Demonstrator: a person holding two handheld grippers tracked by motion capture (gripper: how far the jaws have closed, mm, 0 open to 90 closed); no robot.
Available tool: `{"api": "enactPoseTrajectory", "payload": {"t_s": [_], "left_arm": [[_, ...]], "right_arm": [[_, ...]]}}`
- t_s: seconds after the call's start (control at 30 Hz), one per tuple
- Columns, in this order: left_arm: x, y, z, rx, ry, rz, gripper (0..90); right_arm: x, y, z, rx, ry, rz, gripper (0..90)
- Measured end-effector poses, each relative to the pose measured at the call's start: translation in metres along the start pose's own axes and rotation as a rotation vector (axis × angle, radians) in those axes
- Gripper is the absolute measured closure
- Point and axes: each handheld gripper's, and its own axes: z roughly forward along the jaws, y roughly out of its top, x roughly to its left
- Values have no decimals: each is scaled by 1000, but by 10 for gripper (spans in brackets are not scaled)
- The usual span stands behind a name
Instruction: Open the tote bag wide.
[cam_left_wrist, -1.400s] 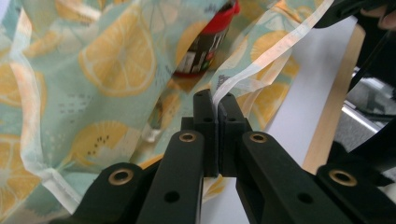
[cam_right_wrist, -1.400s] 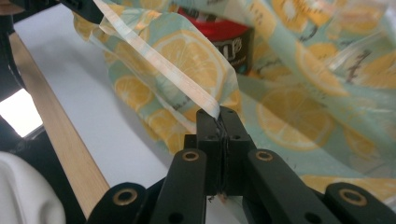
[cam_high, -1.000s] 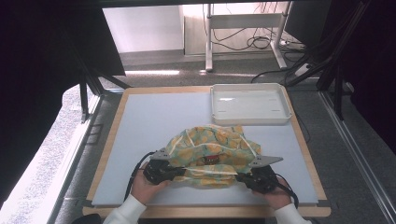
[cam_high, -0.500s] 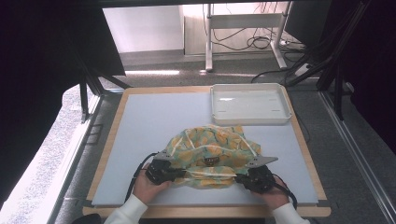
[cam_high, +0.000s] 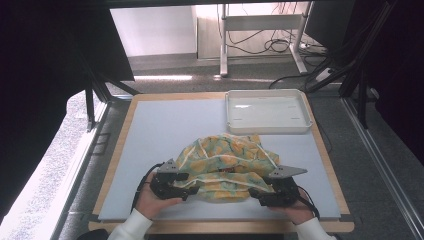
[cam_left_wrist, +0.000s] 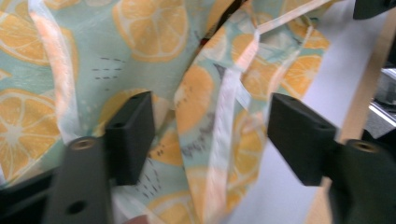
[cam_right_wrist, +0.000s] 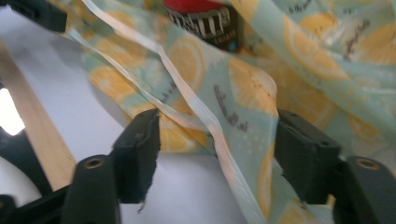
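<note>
**High view: lemon-print cloth bag between two spread grippers**

High view, left to right: left hand (cam_high: 152, 200) at the near edge of the table (cam_high: 165, 125), holding the left gripper (cam_high: 181, 184) against the left end of a lemon-print cloth bag (cam_high: 225, 165). Bag crumpled in a heap at the near middle of the pale blue mat, long axis running left to right, white trim straps draped over the top. Right gripper (cam_high: 257, 192) against the bag's right end, gripped by the right hand (cam_high: 295, 210). Farther back and to the right, a white tray (cam_high: 267, 127), holding nothing, well apart from the bag.

Left gripper view: jaws released and wide apart, a fold of the bag with a white trim strip (cam_left_wrist: 224, 135) lying in the gap, fabric behind both jaws.

Right gripper view: jaws likewise spread, not clenched; bag hem and white strap (cam_right_wrist: 205, 116) crossing between them. Inside the bag's opening, upper middle, a dark package with a red top (cam_right_wrist: 205, 18), lettering too blurred to read.
</note>
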Motion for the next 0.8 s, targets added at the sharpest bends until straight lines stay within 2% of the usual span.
{"api": "enactPoseTrajectory", "payload": {"t_s": [0.13,0.27,0.37,0.4,0.6,0.8], "left_arm": [[-1,2,-7,-38,-5,-1,253],[0,8,-14,-77,14,-9,265],[0,11,-15,-85,15,-6,291],[0,12,-15,-86,17,-3,307],[0,20,-13,-93,30,4,405],[4,29,-11,-107,37,-1,471]], "right_arm": [[3,6,-10,-51,6,-9,284],[2,14,-21,-98,-17,-14,286],[1,18,-27,-129,-42,-27,376],[0,21,-29,-137,-36,-34,410],[-1,34,-26,-130,-13,-45,534],[-2,46,-17,-118,-17,-45,583]]}}
